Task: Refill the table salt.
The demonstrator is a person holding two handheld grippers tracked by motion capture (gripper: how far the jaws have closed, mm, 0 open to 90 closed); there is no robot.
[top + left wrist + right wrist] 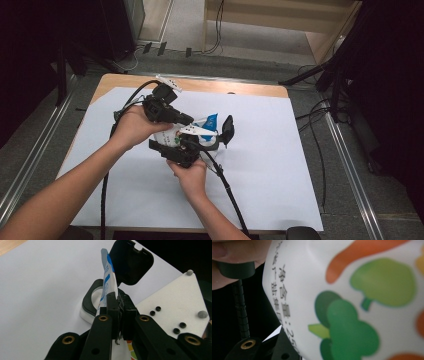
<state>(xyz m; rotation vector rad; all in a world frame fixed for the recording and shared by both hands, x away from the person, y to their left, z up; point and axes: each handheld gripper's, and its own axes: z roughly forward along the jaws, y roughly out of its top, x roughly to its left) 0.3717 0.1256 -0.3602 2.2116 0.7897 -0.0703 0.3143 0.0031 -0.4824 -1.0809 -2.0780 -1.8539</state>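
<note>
Two hands work close together at the middle of the high view, above a white sheet point(260, 165) that covers most of the wooden tabletop point(115, 82). The left hand point(131, 126) holds the left tool point(189, 120), which reaches from centre-left toward the middle of the frame; the right hand point(190, 175) sits just below it with the right tool point(175, 150), whose black cable trails off to the lower right.

Between the two tools is a white pouch point(192, 132) with blue print at its top and green and orange vegetable pictures on its side. In the left gripper view the left tool point(119, 307) is shut tight on the upper edge of the pouch point(107, 282): both pads press the thin film flat between them, and the blue-and-white strip rises upright above the jaws toward the top of the frame. Behind the pouch in that view stands a container point(87, 307) with a black rim on a white body, and its black hinged lid point(131, 261) is swung open at the upper centre. The white three-cornered plate point(175, 302) of the other tool fills the right of that frame.

In the right gripper view the pouch point(362, 302) lies very close to the camera, its printed side filling the centre and right, with a line of dark characters down its left edge. Whether the right tool's pads grip it, I cannot tell.
</note>
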